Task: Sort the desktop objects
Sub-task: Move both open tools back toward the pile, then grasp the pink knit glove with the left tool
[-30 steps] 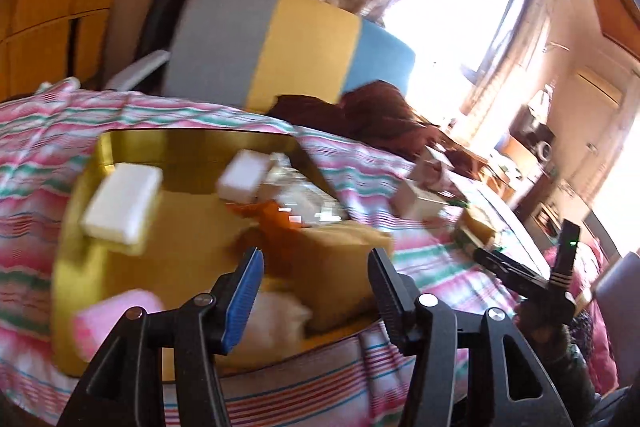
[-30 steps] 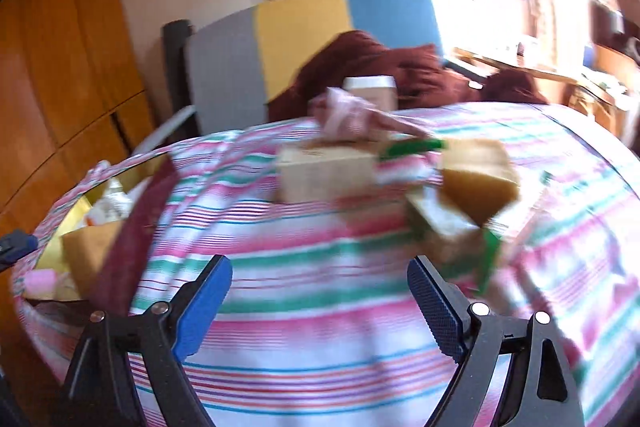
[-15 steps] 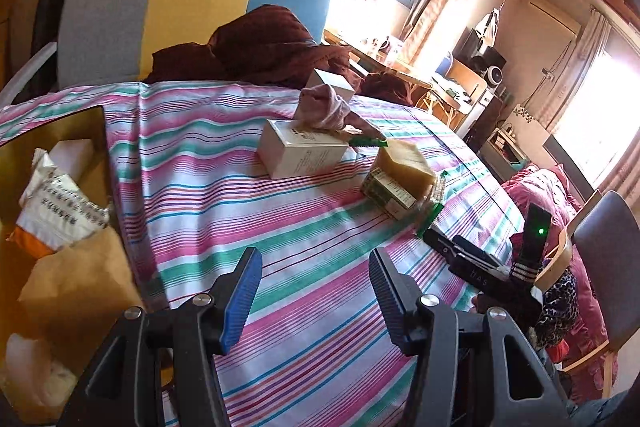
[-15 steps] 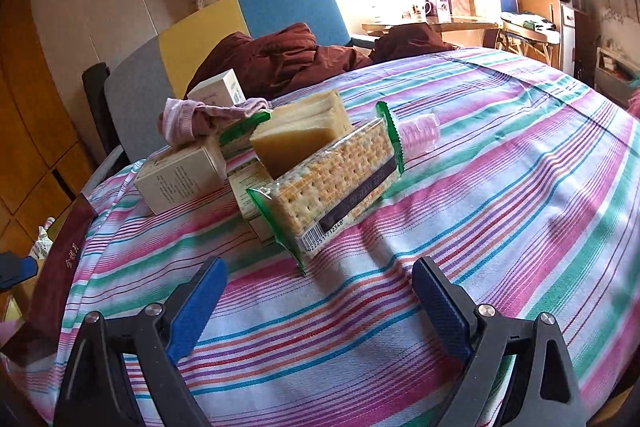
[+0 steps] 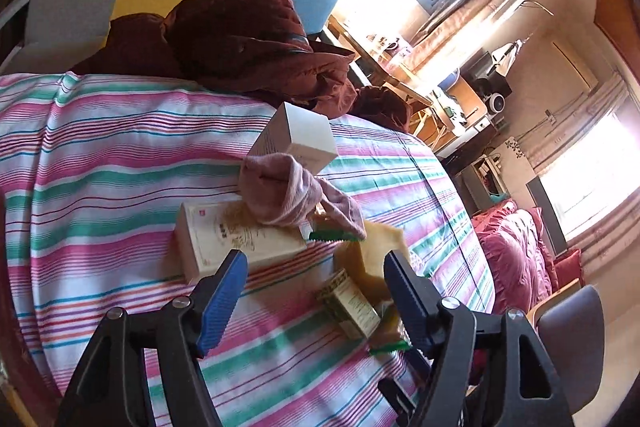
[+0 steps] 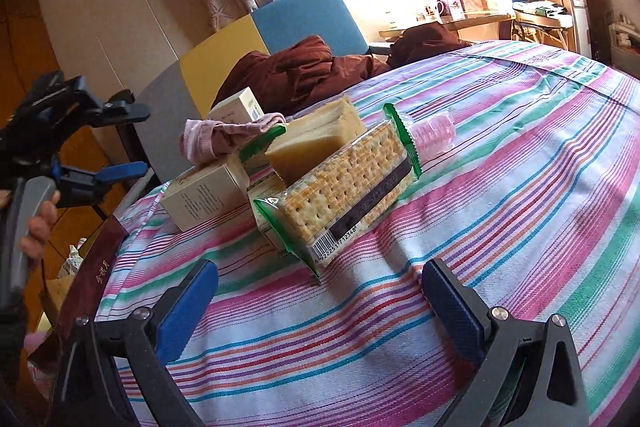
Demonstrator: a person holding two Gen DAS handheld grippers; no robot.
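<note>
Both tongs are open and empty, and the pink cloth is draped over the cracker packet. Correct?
Not quite. The pink cloth lies on the cream box, not on the cracker packet, as the right wrist view shows. Both the left tongs and right tongs are open and empty.

Two wrist views, shared cracker pack (image 6: 347, 193)

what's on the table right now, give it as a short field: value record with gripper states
surface: striped tablecloth
pile: cracker pack, yellow sponge, cream box, pink cloth draped on the box
behind pile: small white box
left gripper: open, empty, near the pile
right gripper: open, empty, facing the cracker pack
</note>
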